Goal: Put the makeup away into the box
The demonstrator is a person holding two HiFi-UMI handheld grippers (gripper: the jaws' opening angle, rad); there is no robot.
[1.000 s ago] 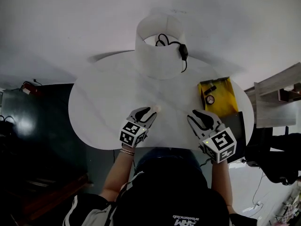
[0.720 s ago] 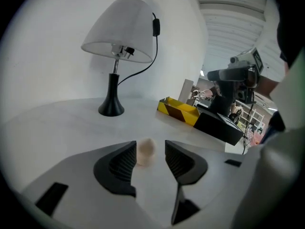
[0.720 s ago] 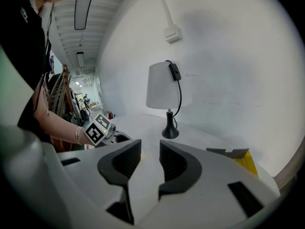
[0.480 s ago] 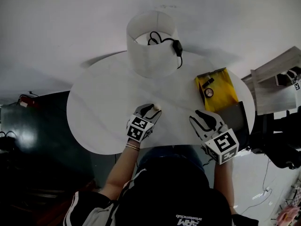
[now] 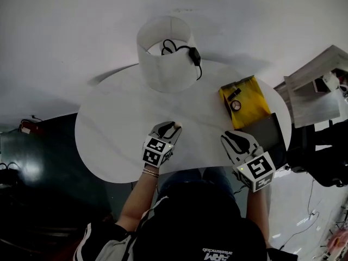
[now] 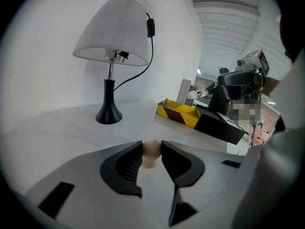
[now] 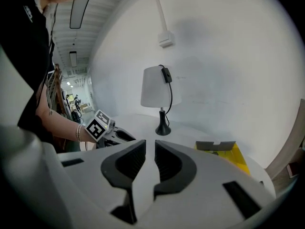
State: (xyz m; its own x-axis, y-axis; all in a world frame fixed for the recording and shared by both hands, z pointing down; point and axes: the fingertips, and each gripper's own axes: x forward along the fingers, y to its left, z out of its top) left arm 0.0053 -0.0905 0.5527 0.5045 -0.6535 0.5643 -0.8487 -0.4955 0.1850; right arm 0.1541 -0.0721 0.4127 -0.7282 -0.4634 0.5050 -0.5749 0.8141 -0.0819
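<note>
The person leans over the round white table (image 5: 114, 129) with a claw in each hand, and the picking-up step looks to be in hand. The left gripper (image 5: 172, 127) has just been closing its jaws, and a small beige ball (image 6: 151, 150), a makeup puff by my guess, sits pinched between their tips at the near middle of the table. From here I cannot tell whether it has left the tabletop. The right gripper (image 7: 150, 152) has been closing too, but there is nothing in it: its jaws stand nearly together with only a slit between them. The yellow box (image 6: 177, 115) lies open well off to the right, past the lamp (image 5: 166, 64), with a couple of small things already inside and a dark flat piece just beside it. Next, I reckon, the left hand has to lift the ball clear, carry it across to the right over the box and let go there. The ball is round and gripped at the very tips, so it could easily pop out.
</note>
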